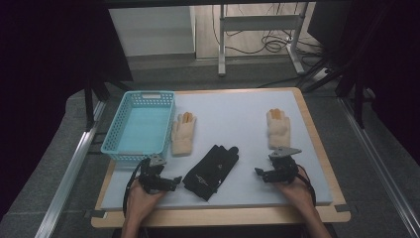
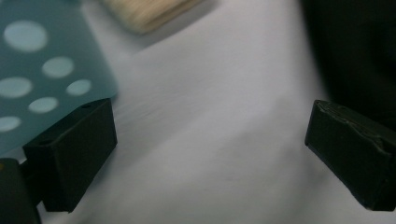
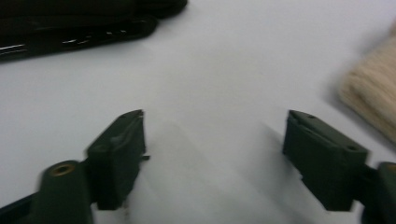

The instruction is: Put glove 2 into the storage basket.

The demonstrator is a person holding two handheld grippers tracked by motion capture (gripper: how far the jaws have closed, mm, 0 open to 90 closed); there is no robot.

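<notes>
A black glove [image 1: 211,171] lies near the front middle of the pale mat, its dark edge [image 2: 355,51] and fingers [image 3: 79,23] seen from both gripper views. One cream glove [image 1: 183,133] lies beside the blue basket [image 1: 140,126]; a second cream glove [image 1: 278,128] lies at the right, its cuff [image 3: 371,93] at the edge of the right gripper view. My left gripper [image 1: 174,181] rests just left of the black glove, open over bare mat [image 2: 210,149]. My right gripper [image 1: 259,173] sits to the glove's right, open with nothing between its jaws [image 3: 215,154].
The blue basket's perforated wall [image 2: 32,79] stands close on the left of the left gripper. A wooden table rim [image 1: 223,215] borders the mat at the front. Bare mat [image 1: 228,116] lies between the two cream gloves. Metal stand legs and cables [image 1: 262,44] sit beyond the table.
</notes>
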